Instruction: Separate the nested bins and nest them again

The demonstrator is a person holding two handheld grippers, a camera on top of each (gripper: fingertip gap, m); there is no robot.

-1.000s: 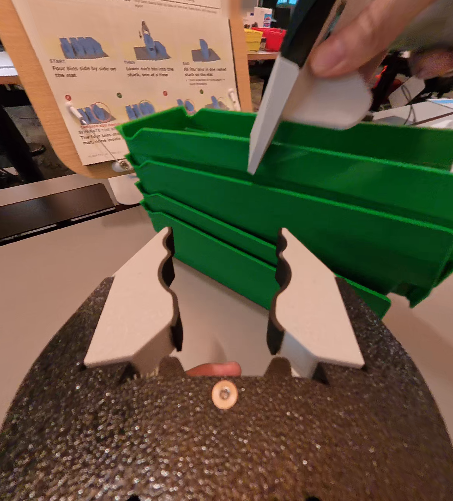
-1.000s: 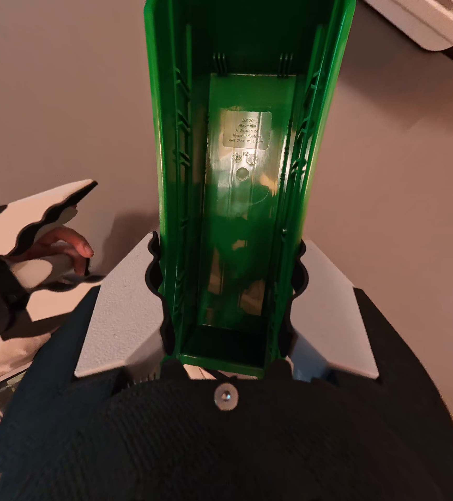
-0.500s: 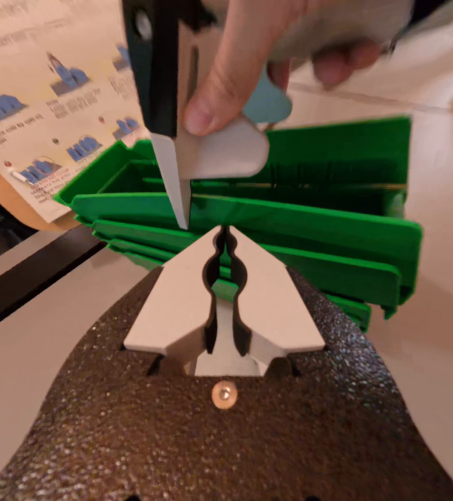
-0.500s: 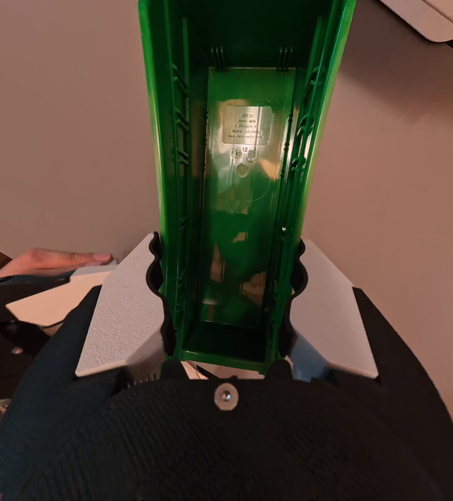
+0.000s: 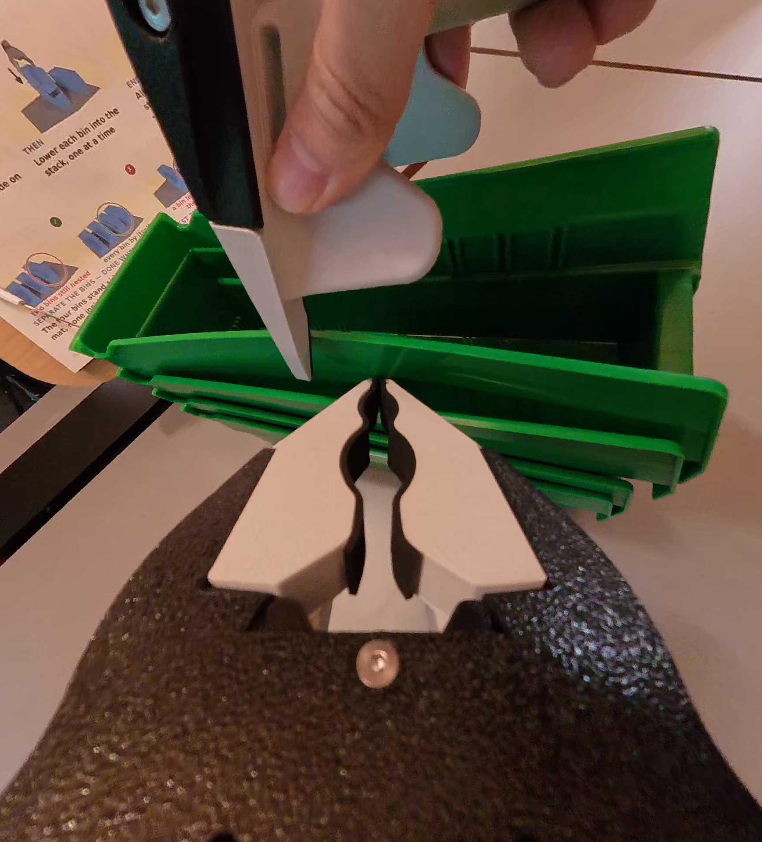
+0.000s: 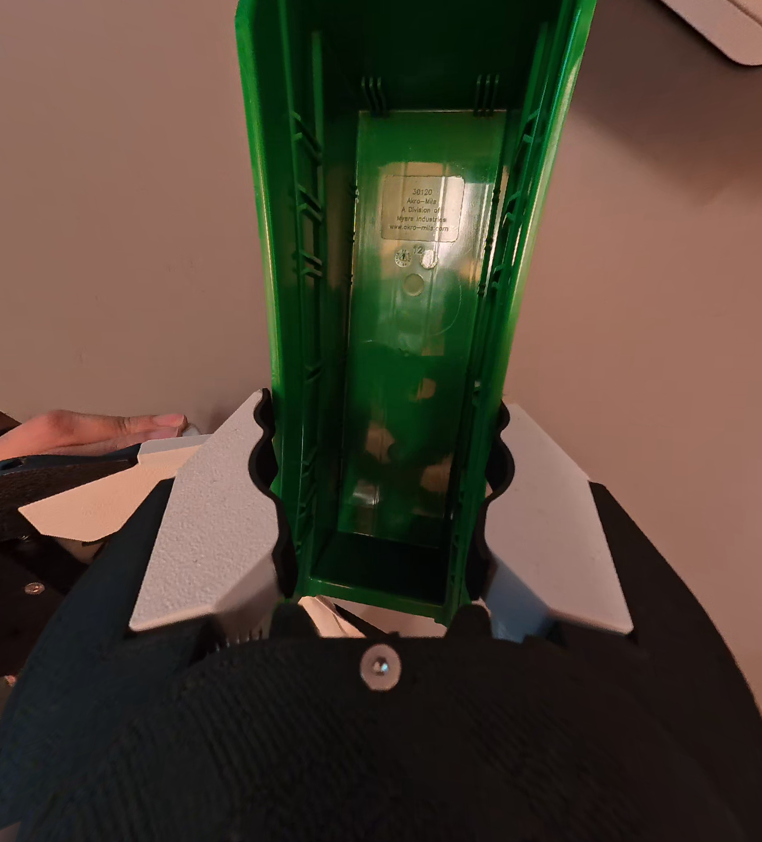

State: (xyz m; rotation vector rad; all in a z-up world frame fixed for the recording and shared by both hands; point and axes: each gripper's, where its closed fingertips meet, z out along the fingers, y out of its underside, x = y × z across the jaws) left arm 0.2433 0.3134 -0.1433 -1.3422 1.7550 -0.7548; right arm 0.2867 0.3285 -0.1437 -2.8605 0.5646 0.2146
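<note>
The stack of nested green bins [image 5: 461, 401] sits on the beige tabletop [image 5: 711, 638], just in front of an instruction sheet [image 5: 51, 159] on a wooden board, and it serves as the landmark here. Above the stack, the right gripper [image 6: 381, 501], held by a hand [image 5: 347, 100], has its jaws spread wide across the top bin [image 6: 420, 319], one pad pressed on each long outer wall near that bin's close end; in the left wrist view one of its pale fingers [image 5: 274, 310] reaches down over the near wall. On the near side of the stack, the left gripper [image 5: 376, 387] is fully closed with nothing between its jaws, its tip against or just short of the lower rims; contact cannot be told. This looks like the separating step, top bin first. The next move likely calls for the closed left tip to pin the lower bins while the right lifts straight up, since tilting could drag the bin beneath along.
</note>
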